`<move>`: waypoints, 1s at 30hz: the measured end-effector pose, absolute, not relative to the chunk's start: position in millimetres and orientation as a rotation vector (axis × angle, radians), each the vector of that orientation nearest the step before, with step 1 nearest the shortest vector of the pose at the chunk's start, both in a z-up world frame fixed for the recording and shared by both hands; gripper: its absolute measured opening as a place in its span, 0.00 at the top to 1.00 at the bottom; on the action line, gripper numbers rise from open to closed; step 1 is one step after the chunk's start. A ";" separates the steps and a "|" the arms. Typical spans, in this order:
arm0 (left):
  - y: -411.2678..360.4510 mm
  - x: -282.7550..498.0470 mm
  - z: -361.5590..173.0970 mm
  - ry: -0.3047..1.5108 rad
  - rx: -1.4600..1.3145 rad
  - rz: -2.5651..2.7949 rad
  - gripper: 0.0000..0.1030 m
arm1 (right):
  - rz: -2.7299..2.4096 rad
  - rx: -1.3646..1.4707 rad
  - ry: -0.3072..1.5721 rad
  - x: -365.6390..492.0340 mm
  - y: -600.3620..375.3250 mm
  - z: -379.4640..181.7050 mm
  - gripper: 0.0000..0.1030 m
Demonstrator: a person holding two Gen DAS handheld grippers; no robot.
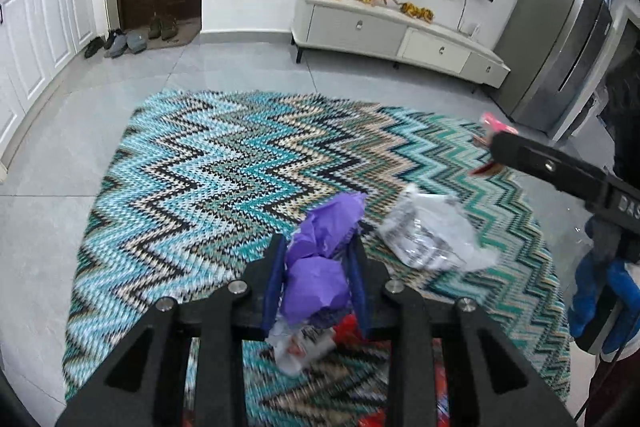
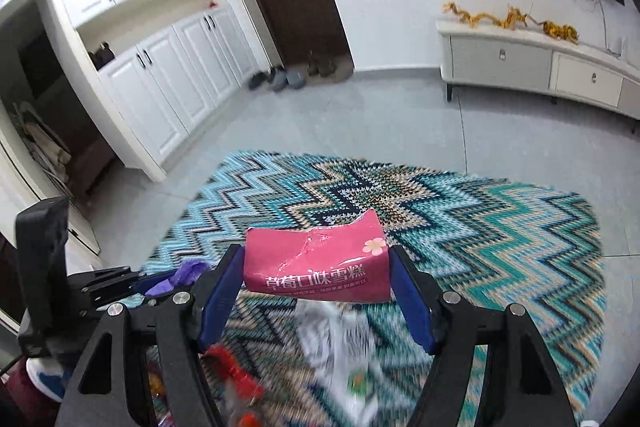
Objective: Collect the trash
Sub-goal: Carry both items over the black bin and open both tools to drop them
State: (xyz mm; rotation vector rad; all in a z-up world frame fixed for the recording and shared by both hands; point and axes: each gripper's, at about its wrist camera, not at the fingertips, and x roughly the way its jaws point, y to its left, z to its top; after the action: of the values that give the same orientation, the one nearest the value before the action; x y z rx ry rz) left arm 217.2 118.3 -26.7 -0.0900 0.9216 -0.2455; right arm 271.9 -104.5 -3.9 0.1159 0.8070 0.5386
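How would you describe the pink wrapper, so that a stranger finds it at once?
Look at the zigzag rug on the grey floor. Above it, the right gripper holds a pink wrapper between its blue fingers. Only this piece has white printed characters and a small flower; the other held trash is purple.

left gripper (image 1: 318,259) clamps purple wrapper (image 1: 320,267) above rug (image 1: 200,163)

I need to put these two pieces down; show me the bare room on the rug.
Bare: the far rug, toward the TV cabinet and door. Crowded: the near edge, around the silver-white wrapper and the red scraps.
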 end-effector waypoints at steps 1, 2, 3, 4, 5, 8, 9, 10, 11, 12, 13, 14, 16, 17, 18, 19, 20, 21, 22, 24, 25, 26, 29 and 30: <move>116.1 212.9 -20.7 0.914 -0.086 -0.245 0.73 | 0.535 0.115 0.795 260.8 -110.7 1.5 0.32; 113.8 206.3 -15.4 0.905 -0.083 -0.246 0.72 | 0.531 0.113 0.787 253.5 -114.2 4.6 0.32; 112.3 200.8 -9.3 0.897 -0.080 -0.249 0.72 | 0.524 0.115 0.777 242.4 -119.6 7.3 0.32; 107.3 191.1 -1.8 0.884 -0.074 -0.255 0.72 | 0.515 0.122 0.767 227.7 -130.3 9.7 0.32; 104.1 185.2 2.4 0.876 -0.070 -0.259 0.72 | 0.505 0.130 0.760 216.0 -140.2 11.0 0.32; 82.8 163.4 16.3 0.857 -0.052 -0.293 0.73 | 0.453 0.149 0.747 180.0 -176.5 9.8 0.32; 73.7 156.3 19.8 0.852 -0.045 -0.308 0.72 | 0.422 0.154 0.742 164.9 -195.2 8.9 0.32; 60.0 148.3 23.6 0.847 -0.033 -0.332 0.72 | 0.402 0.161 0.741 156.4 -207.9 6.9 0.32; 49.4 143.6 25.2 0.844 -0.025 -0.351 0.72 | 0.379 0.170 0.741 146.8 -221.6 4.5 0.32; 37.8 138.0 25.9 0.842 -0.019 -0.369 0.72 | 0.350 0.180 0.739 135.5 -238.1 2.8 0.32; 20.5 131.9 27.0 0.842 -0.012 -0.401 0.72 | 0.312 0.193 0.737 123.6 -257.3 0.3 0.32; 8.2 127.8 27.6 0.844 -0.009 -0.423 0.72 | 0.282 0.206 0.737 114.9 -272.4 -2.3 0.32; -23.2 119.8 26.2 0.852 0.001 -0.476 0.72 | 0.206 0.246 0.739 91.8 -314.4 -10.7 0.32; -42.8 115.9 24.7 0.858 0.009 -0.506 0.72 | 0.183 0.257 0.740 85.1 -327.4 -13.7 0.32; -57.8 113.0 22.8 0.863 0.016 -0.528 0.72 | 0.147 0.272 0.743 75.7 -345.1 -18.3 0.32; -77.5 109.5 21.2 0.871 0.024 -0.557 0.72 | 0.097 0.286 0.748 64.8 -366.7 -25.2 0.32; -98.6 106.0 19.0 0.880 0.029 -0.590 0.72 | 0.073 0.293 0.752 59.1 -378.0 -28.5 0.32; -118.9 102.4 16.3 0.889 0.035 -0.620 0.72 | 0.045 0.306 0.759 51.9 -392.7 -33.6 0.32; -134.6 100.0 14.3 0.895 0.042 -0.641 0.72 | 0.016 0.319 0.769 45.3 -408.3 -40.3 0.32; -171.7 94.2 9.4 0.912 0.057 -0.686 0.72 | -0.036 0.340 0.788 35.6 -435.6 -54.1 0.32; -191.2 91.5 6.0 0.924 0.063 -0.710 0.72 | -0.051 0.353 0.795 31.4 -446.3 -59.1 0.31; -212.4 88.2 1.9 0.938 0.071 -0.737 0.72 | -0.068 0.373 0.802 26.9 -458.8 -66.3 0.31; -256.3 81.3 -9.0 0.963 0.086 -0.792 0.72 | -0.099 0.411 0.818 17.1 -487.1 -83.2 0.30; -270.1 78.7 -12.4 0.970 0.091 -0.806 0.72 | -0.104 0.417 0.822 14.4 -492.8 -87.8 0.30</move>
State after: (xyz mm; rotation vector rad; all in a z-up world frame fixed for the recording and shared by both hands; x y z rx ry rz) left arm 78.7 -270.1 -12.4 0.0909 0.9702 -0.8060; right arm 14.4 -492.8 -87.8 0.4175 0.8219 -0.1039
